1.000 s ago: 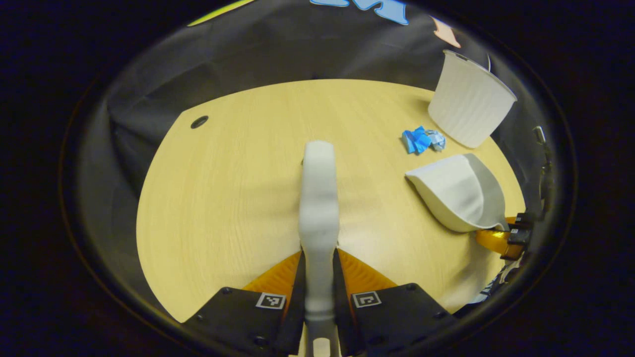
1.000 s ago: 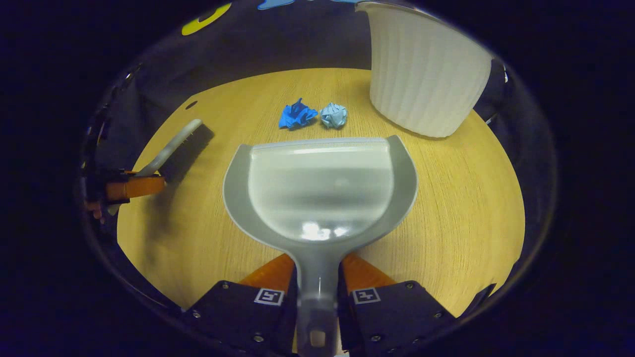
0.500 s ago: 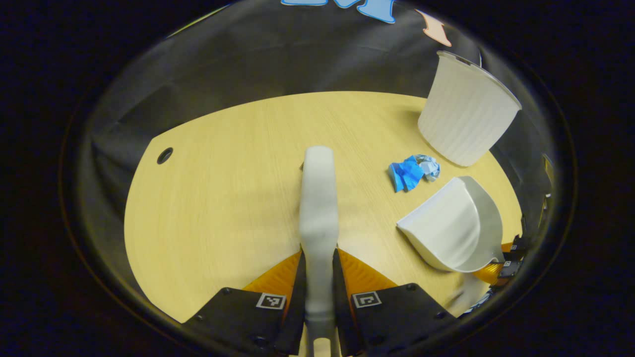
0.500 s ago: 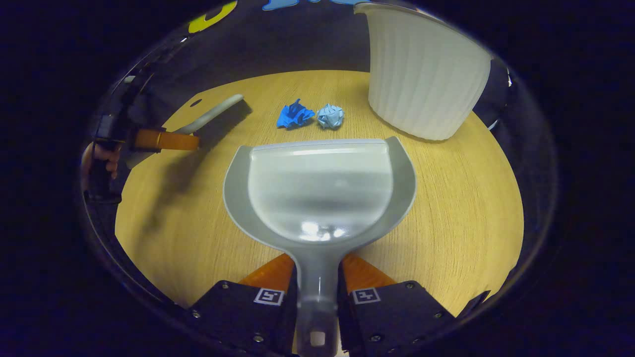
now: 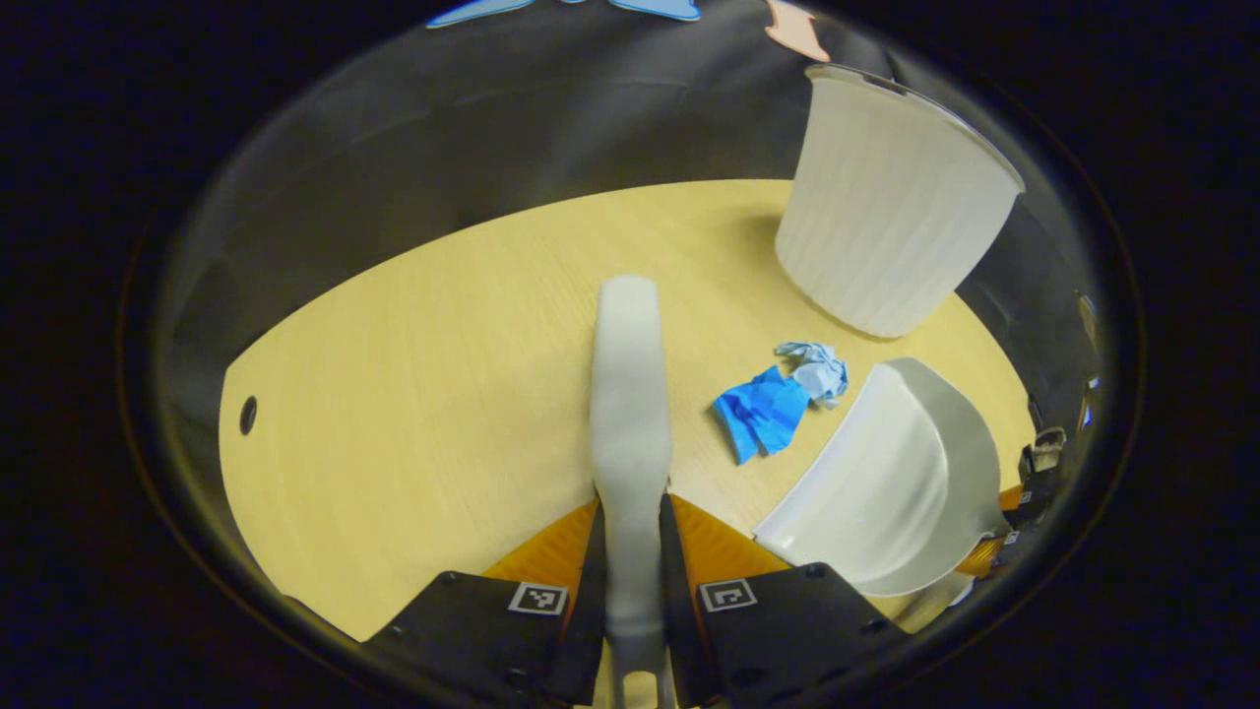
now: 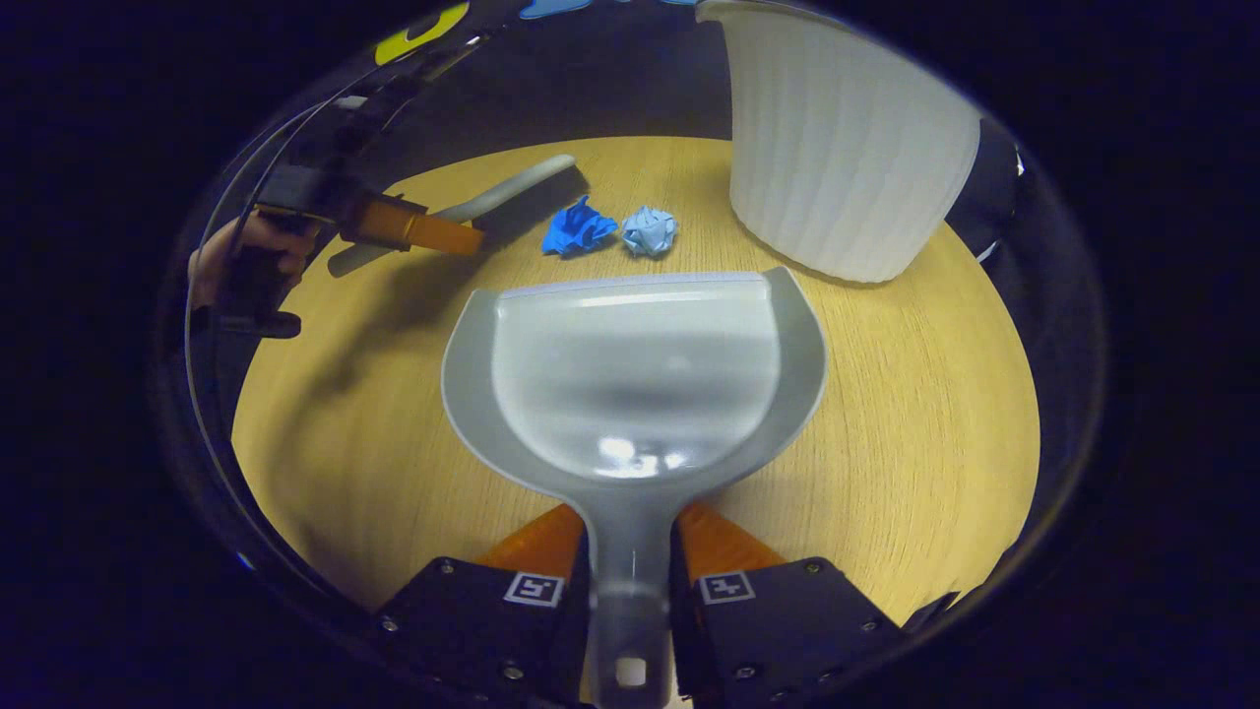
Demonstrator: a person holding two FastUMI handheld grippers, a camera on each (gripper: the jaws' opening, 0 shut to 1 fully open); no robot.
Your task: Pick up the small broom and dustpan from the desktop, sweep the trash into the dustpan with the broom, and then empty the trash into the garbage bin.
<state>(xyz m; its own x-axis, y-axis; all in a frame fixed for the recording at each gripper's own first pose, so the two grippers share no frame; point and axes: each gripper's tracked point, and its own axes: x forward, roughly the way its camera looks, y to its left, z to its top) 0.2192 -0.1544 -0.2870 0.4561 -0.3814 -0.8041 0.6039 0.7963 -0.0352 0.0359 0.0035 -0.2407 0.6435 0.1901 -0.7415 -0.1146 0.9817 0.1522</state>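
My left gripper (image 5: 630,512) is shut on the small grey broom (image 5: 628,394), which points forward over the wooden desktop (image 5: 413,394). Two crumpled paper scraps lie just right of the broom's head: a dark blue one (image 5: 763,414) and a pale blue one (image 5: 812,366). My right gripper (image 6: 630,537) is shut on the handle of the grey dustpan (image 6: 635,379), whose front lip sits a short way before the dark blue scrap (image 6: 576,228) and the pale scrap (image 6: 650,231). The broom (image 6: 507,192) and the left gripper (image 6: 409,226) come in from the left, close to the scraps.
A white ribbed garbage bin (image 6: 837,148) stands upright at the desk's far right, also seen as the bin (image 5: 886,207) behind the scraps. A cable hole (image 5: 246,415) sits at the desk's left edge. A hand (image 6: 246,256) holds the left gripper.
The left gripper has carried the broom to the right and forward, toward the scraps and bin. The dustpan has held almost still, edging slightly closer to the scraps.
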